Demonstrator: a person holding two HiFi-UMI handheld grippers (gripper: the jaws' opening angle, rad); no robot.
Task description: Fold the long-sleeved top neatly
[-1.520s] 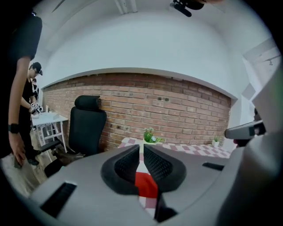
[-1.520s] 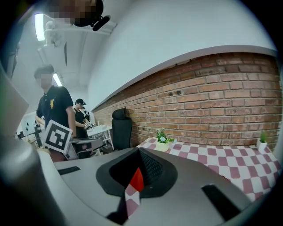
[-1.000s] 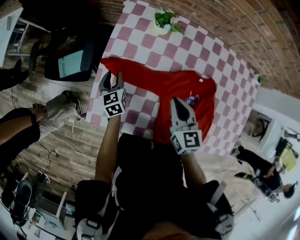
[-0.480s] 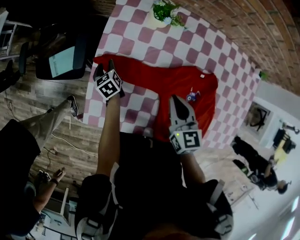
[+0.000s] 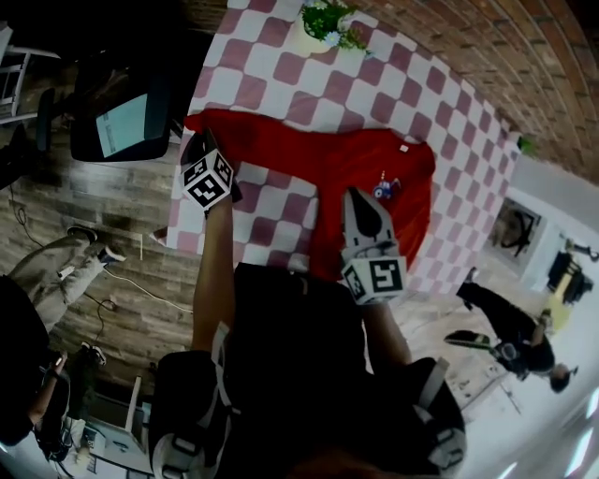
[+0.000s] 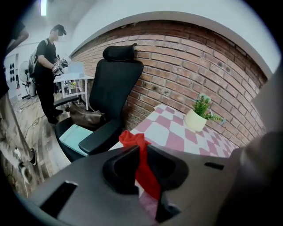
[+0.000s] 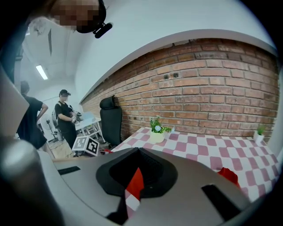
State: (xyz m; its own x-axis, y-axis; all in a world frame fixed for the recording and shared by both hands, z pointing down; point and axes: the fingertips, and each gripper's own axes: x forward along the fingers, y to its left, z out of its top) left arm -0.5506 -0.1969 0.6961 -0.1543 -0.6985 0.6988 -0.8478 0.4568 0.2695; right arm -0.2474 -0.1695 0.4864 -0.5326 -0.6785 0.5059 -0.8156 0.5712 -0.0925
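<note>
Garment: the red long-sleeved top [image 5: 351,159] lies spread on the pink-and-white checked tablecloth [image 5: 281,84], body towards my right and one long sleeve [image 5: 253,131] stretched out to the table's left edge.

Left fingers: my left gripper [image 6: 140,151] is at that sleeve's end, its jaws closing, with a bunched strip of red cloth running between them (the cuff sticks up past the tips in a little knot).

Right fingers: my right gripper [image 7: 135,177] is closed at the near edge of the body. A sliver of red shows in the slit, so I judge it is pinching the hem.

Step in hand: securing the sleeve end, I think, so it can be carried in over the body.

Risk, grip: the bite looks narrow and bunched. If I lift now, the cuff could slide out and drop off the table edge.

Risk, cloth under: checked fabric shows just below the red in both slits. If a jaw has caught it too, the whole tablecloth would come along.

Risk, neatness: a twisted cuff would lay the sleeve down rumpled, not flat.

Risk, anchor: if my right hold is too light, pulling the sleeve could drag the body sideways.

Surroundings: the black office chair [image 6: 116,88] stands just beside the sleeve end and could snag it. The small potted plant [image 5: 328,21] is well apart.
</note>
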